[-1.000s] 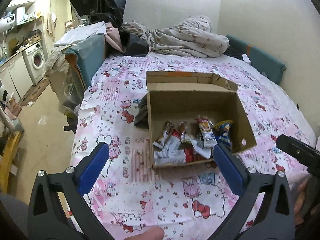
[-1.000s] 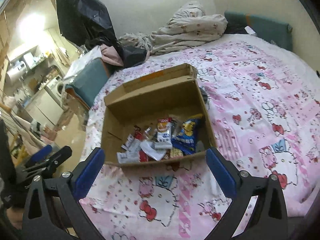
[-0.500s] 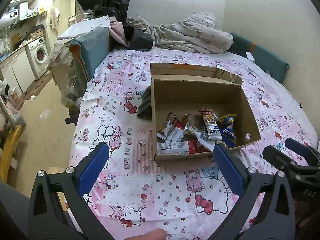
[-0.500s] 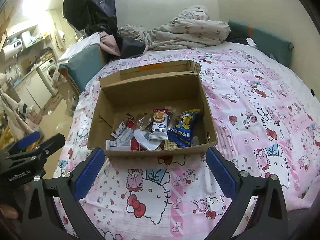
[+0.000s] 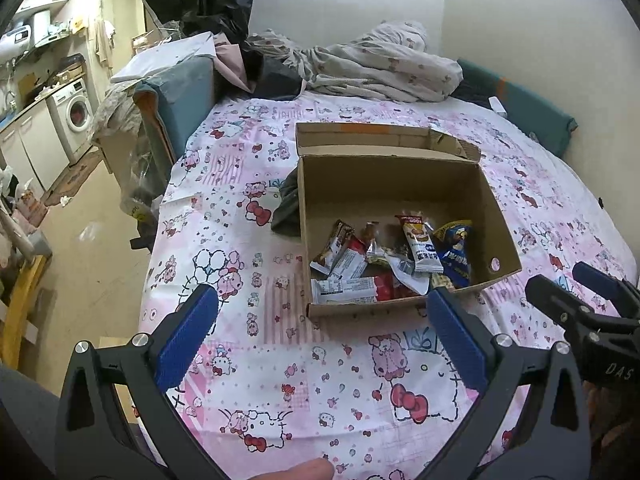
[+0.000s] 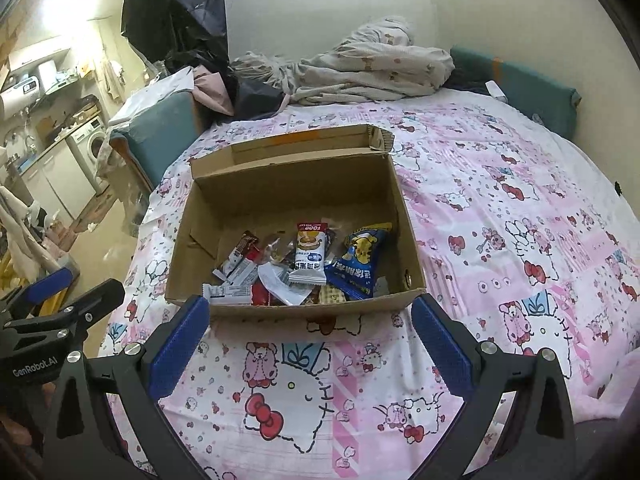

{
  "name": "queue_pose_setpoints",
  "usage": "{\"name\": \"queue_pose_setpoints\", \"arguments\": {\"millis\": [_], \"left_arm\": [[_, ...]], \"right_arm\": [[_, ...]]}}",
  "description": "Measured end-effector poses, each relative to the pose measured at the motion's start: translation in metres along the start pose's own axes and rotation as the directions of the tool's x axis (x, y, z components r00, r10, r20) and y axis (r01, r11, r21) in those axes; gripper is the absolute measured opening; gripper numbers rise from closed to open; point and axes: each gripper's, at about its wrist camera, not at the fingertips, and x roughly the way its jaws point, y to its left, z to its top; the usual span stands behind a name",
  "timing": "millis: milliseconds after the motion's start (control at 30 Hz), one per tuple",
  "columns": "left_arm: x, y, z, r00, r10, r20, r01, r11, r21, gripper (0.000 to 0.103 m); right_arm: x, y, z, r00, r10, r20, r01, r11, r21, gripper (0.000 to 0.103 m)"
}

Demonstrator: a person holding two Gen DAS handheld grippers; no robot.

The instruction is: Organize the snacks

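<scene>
A: Nearest first: how did the jaws stand?

B: Both were wide and empty; the left gripper hung over the sheet with its pads apart, and the right gripper did the same; neither touched anything.

A: And just ahead of the jaws?

B: The box sat on the sheet, its near wall just beyond both sets of tips; in the right view it lay squarely between the jaws, in the left view it sat toward the right jaw.

A: Where were the snacks?

B: All heaped against that near wall, inside the box; a white bar lay closest to the left jaw of the right gripper; a white pack stood up in the middle; a blue bag leaned toward the right jaw; the far half of the box floor was bare.

A: How would they handle?

B: I'd judge them light, crinkly and slick; the film would slide between pads, and the blue bag looked puffed, so a hard squeeze might crush what's inside; the bars seemed stiffer; I'd pinch each across its narrow middle, or by a sealed end.

A: Beyond the box?

B: A rumpled blanket lay well past it, at the far edge.
</scene>
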Motion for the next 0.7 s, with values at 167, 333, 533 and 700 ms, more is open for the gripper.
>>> {"name": "queue_pose_setpoints", "arguments": {"millis": [167, 333, 533, 700], "left_arm": [[-0.0007, -0.0012, -0.0013, 1.0, -0.005, 0.001, 0.005, 1.0, -0.003, 0.103], [-0.0013, -0.0003, -0.0014, 1.0, -0.006, 0.0, 0.006, 1.0, -0.003, 0.103], [-0.001, -0.0004, -0.0013, 1.0, -0.005, -0.001, 0.005, 1.0, -0.001, 0.103], [-0.0011, -0.0002, -0.0013, 1.0, -0.004, -0.001, 0.004, 1.0, -0.005, 0.103]], "right_arm": [[-0.0006, 0.0003, 0.0002, 1.0, -0.005, 0.004, 0.005, 1.0, -0.003, 0.103], [-0.0006, 0.0006, 0.0002, 1.0, -0.006, 0.005, 0.006, 1.0, -0.002, 0.103], [-0.0017, 0.0013, 0.0002, 1.0, -0.005, 0.012, 0.005, 1.0, 0.003, 0.103], [-0.0027, 0.0024, -0.0006, 1.0, -0.008, 0.01, 0.008, 1.0, 0.009, 0.103]]}}
